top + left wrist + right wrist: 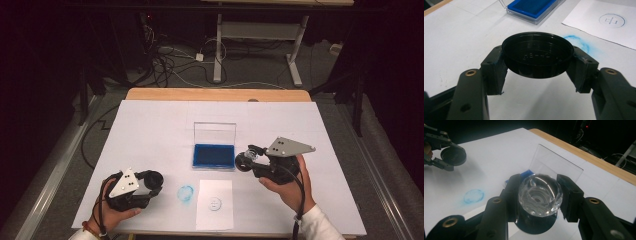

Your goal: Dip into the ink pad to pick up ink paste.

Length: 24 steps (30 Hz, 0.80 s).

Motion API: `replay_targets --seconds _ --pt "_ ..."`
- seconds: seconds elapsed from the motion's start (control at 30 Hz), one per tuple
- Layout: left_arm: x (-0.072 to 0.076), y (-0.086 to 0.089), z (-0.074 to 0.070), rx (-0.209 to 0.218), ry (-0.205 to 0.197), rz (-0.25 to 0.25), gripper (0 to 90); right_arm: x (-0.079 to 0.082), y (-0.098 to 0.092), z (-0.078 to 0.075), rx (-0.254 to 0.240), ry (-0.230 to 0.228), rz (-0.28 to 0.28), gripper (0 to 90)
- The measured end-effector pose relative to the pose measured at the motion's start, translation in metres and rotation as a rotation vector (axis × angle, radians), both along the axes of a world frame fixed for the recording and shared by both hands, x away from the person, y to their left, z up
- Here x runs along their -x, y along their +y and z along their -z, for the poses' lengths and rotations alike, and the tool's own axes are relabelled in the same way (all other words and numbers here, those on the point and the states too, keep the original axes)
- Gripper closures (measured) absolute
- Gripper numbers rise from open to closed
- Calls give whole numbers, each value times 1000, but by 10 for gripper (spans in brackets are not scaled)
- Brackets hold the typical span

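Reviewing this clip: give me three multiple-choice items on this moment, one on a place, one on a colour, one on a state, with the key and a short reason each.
1. Where does the open ink pad case lie?
A. Beyond the stamped paper sheet, mid-table
B. At the table's far left corner
C. Under the left gripper

2. What colour is the smudge on the table cover beside the sheet?
A. Red
B. Blue
C. Green

3. What is the state of the right gripper?
A. Open and empty
B. Shut on a pen
C. Shut on the clear faceted stamp

Key: 1 A, the high view shows the case farther from the person than the sheet. 2 B, the ring-shaped smear is blue in the high view. 3 C, the right gripper view shows both fingers pressing the stamp's sides.
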State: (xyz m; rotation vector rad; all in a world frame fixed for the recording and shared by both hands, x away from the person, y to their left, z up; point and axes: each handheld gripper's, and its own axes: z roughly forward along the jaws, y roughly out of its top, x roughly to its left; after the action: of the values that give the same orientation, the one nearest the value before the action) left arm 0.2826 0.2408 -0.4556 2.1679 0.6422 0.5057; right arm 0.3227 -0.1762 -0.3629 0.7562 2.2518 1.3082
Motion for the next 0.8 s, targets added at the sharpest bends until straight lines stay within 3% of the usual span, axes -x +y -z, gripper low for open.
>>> replay_targets --seconds 0.37,0.8 --pt "2 0 -1 3 1 -4 365 -18 28 -21 37 -13 -41 574" --pt "2 0 -1 3 7 -1 365 -47 69 -8 108 36 -56 574"
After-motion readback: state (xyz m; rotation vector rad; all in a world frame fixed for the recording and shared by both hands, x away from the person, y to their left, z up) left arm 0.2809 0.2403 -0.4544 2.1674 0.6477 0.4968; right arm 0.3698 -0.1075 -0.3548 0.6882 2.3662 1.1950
